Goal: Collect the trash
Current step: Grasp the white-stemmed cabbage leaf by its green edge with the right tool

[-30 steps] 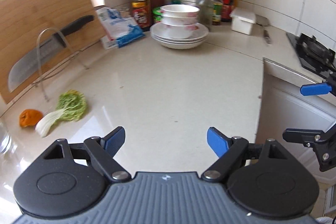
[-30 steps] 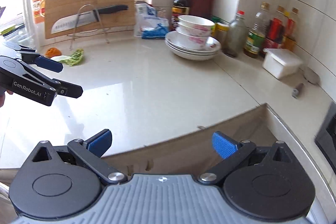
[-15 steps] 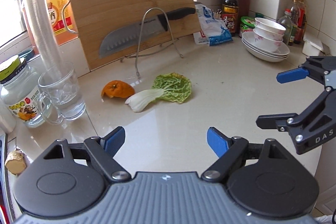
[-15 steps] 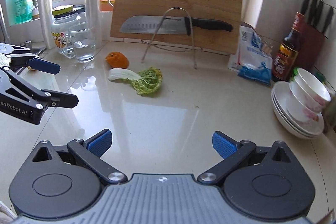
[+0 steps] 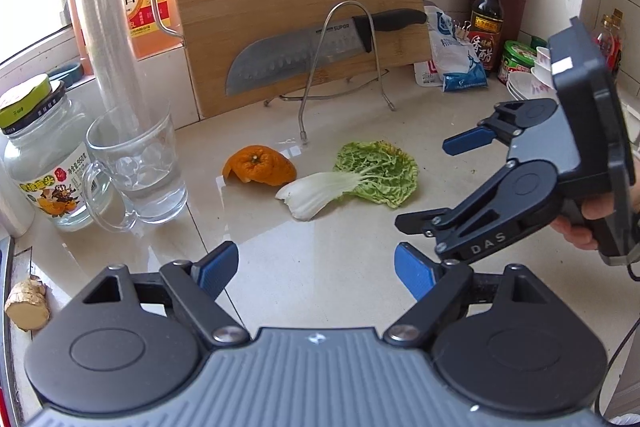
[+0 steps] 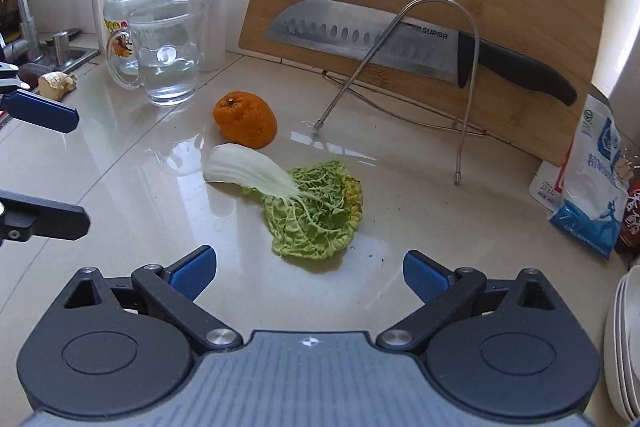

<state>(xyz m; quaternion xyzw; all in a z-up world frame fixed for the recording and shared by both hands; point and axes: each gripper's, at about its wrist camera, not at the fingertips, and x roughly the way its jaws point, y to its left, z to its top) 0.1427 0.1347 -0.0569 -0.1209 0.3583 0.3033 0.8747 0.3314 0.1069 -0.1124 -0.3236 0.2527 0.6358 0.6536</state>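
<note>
An orange peel [image 5: 260, 165] and a cabbage leaf [image 5: 360, 175] with a white stalk lie side by side on the pale counter [image 5: 328, 267]. They also show in the right wrist view: the peel [image 6: 245, 119] and the leaf [image 6: 308, 205]. My left gripper [image 5: 316, 267] is open and empty, a little short of both. My right gripper [image 6: 310, 273] is open and empty, just in front of the leaf. The right gripper also shows in the left wrist view [image 5: 436, 183], right of the leaf. The left gripper shows at the left edge of the right wrist view [image 6: 60, 167].
A glass mug [image 5: 136, 167] and a jar [image 5: 44, 155] stand left of the peel. A cutting board [image 5: 296, 3] with a knife [image 5: 320, 43] on a wire rack [image 5: 344, 67] leans behind. A blue and white bag [image 5: 456, 55], sauce bottle [image 5: 486, 27] and bowls [image 5: 528, 83] are at right. Ginger [image 5: 26, 303] lies at left.
Both grippers have swung left from the bowls and counter edge and come closer to the peel and leaf. Both stay open.
</note>
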